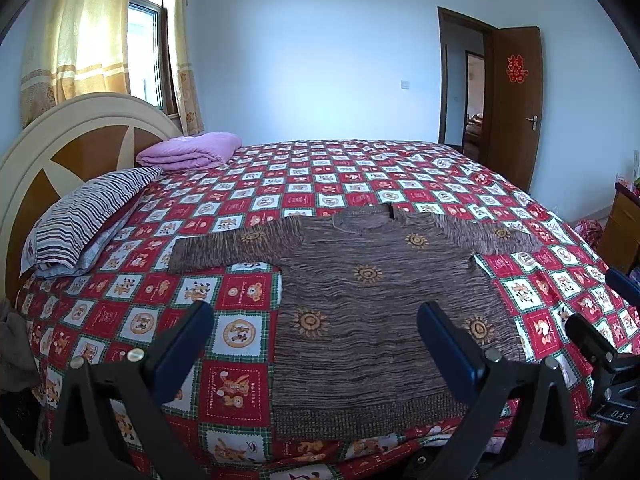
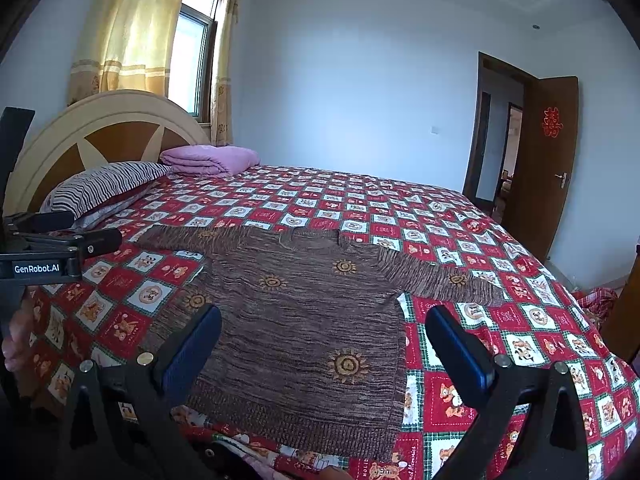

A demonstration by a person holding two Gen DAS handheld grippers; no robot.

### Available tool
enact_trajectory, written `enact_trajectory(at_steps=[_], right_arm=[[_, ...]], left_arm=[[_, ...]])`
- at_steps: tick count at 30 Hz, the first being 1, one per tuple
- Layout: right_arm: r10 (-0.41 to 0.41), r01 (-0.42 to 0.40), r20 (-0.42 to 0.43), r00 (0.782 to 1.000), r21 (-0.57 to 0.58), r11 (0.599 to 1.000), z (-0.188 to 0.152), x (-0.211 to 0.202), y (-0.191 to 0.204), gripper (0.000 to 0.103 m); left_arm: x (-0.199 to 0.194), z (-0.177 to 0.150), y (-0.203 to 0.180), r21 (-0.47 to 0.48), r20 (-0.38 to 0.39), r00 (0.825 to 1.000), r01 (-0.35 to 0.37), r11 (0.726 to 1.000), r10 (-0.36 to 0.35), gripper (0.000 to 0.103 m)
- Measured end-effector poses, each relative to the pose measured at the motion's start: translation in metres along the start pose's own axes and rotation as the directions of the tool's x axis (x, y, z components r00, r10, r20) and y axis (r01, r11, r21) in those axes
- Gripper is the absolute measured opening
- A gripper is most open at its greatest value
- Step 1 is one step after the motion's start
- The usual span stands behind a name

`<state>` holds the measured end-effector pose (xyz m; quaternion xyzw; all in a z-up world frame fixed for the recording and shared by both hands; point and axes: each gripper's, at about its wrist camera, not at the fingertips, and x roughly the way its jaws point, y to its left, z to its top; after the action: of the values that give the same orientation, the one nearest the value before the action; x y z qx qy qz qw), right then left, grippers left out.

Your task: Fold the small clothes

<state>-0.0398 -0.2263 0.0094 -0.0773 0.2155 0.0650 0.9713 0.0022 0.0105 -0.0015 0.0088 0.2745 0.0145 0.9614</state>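
Observation:
A small brown knitted sweater (image 1: 372, 300) with orange sun motifs lies flat on the bed, both sleeves spread out sideways, hem toward me. My left gripper (image 1: 316, 320) hovers open above its lower left part, nothing between its blue-padded fingers (image 1: 444, 340). In the right wrist view the same sweater (image 2: 304, 320) fills the middle; my right gripper (image 2: 324, 328) is open over its lower right edge, holding nothing. The right gripper also shows at the left view's right border (image 1: 600, 320), and the left gripper's body shows at the right view's left border (image 2: 60, 252).
The bed wears a red, white and green checked cover (image 1: 240, 292). A striped pillow (image 1: 88, 216) and a folded pink blanket (image 1: 188, 152) lie by the headboard (image 1: 80, 136). A brown door (image 1: 516, 104) stands open at the right; a wooden cabinet (image 1: 622, 224) stands beside the bed.

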Motion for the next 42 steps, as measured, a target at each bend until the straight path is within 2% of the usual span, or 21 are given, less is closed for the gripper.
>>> enact_trajectory(at_steps=[33, 42], right_arm=[[0.002, -0.002, -0.004, 1.0, -0.02, 1.0, -0.0029, 0.0036, 0.0007, 0.102], [0.029, -0.028, 0.015, 0.999, -0.039, 0.999, -0.0046, 0.0033, 0.0022, 0.102]], left_arm=[[0.003, -0.0027, 0.0022, -0.003, 0.0, 1.0, -0.005, 1.0, 0.005, 0.103], [0.006, -0.0058, 0.0062, -0.003, -0.008, 1.0, -0.001, 1.0, 0.001, 0.103]])
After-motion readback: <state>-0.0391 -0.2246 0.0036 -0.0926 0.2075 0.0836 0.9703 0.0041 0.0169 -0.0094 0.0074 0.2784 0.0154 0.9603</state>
